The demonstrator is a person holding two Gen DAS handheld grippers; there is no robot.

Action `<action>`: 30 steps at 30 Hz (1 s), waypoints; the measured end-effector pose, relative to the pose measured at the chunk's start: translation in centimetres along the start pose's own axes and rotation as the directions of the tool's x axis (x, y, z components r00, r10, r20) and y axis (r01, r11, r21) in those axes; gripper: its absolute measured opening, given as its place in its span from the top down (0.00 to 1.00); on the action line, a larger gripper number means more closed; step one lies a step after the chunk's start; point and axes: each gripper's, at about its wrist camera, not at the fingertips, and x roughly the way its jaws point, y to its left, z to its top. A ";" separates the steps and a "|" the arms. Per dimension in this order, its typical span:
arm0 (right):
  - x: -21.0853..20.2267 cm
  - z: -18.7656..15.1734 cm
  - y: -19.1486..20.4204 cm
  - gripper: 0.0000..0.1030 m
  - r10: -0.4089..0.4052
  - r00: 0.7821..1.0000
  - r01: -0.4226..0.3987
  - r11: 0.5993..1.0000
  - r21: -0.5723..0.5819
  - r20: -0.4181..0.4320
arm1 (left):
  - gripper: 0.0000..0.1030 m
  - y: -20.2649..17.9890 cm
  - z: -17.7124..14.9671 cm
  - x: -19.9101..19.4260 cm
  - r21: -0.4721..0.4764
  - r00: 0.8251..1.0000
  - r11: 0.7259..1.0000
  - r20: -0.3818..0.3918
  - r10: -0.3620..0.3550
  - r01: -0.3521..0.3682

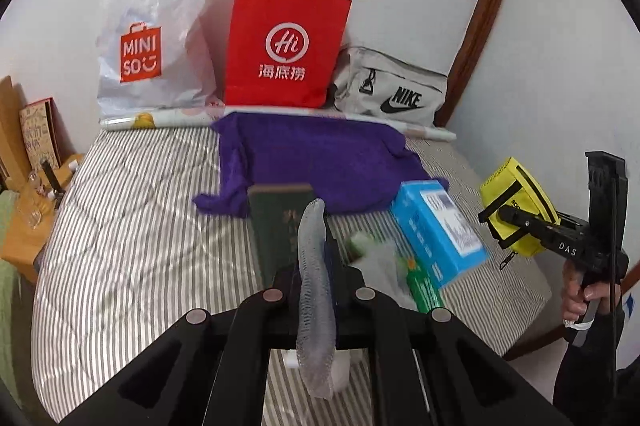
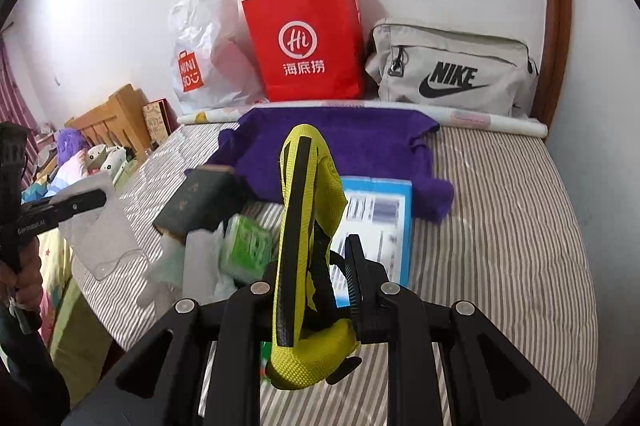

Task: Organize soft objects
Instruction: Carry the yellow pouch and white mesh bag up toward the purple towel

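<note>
The yellow pouch (image 2: 308, 226) is up off the bed, pinched edge-on in the right claw (image 2: 316, 290), its black strip facing the right wrist camera. From the left wrist view that same pouch (image 1: 520, 206) hangs in the air at the right edge, clear of the striped mattress (image 1: 132, 210), with a hand (image 1: 580, 298) on the tool's grip below it. Over on the other side, the left claw (image 1: 316, 266) is clenched on a translucent mesh pouch (image 1: 314, 290), thin and pale, standing up between the jaws; in the right wrist view it shows as a clear flat sleeve (image 2: 100, 226) held out over the bed's edge.

Below them on the mattress lie a dark green book (image 1: 276, 222), a green packet in crumpled plastic (image 2: 248, 246) and a blue box (image 1: 436, 230), close together. Just behind them spreads a purple towel (image 1: 320, 162). Against the wall stand a white Miniso bag (image 1: 156, 38), a red paper bag (image 1: 284, 46) and a grey Nike pouch (image 1: 392, 94), side by side, with a rolled sheet (image 1: 132, 120) lying in front of them.
</note>
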 end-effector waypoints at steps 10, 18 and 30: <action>4.0 4.3 -1.1 0.81 0.005 1.000 -0.005 1.000 -0.002 -0.016 | 0.93 0.5 5.6 2.8 -0.015 1.000 1.000 0.016 -0.019 0.019; 7.2 7.2 -2.2 0.81 -0.011 1.000 0.011 1.000 -0.004 -0.027 | 0.93 0.7 9.3 5.8 -0.014 0.999 0.999 0.029 -0.030 0.030; 13.1 9.6 -4.5 0.81 -0.043 0.994 0.045 0.999 0.017 -0.099 | 0.93 1.6 13.1 13.4 -0.015 0.998 0.999 -0.037 -0.044 0.043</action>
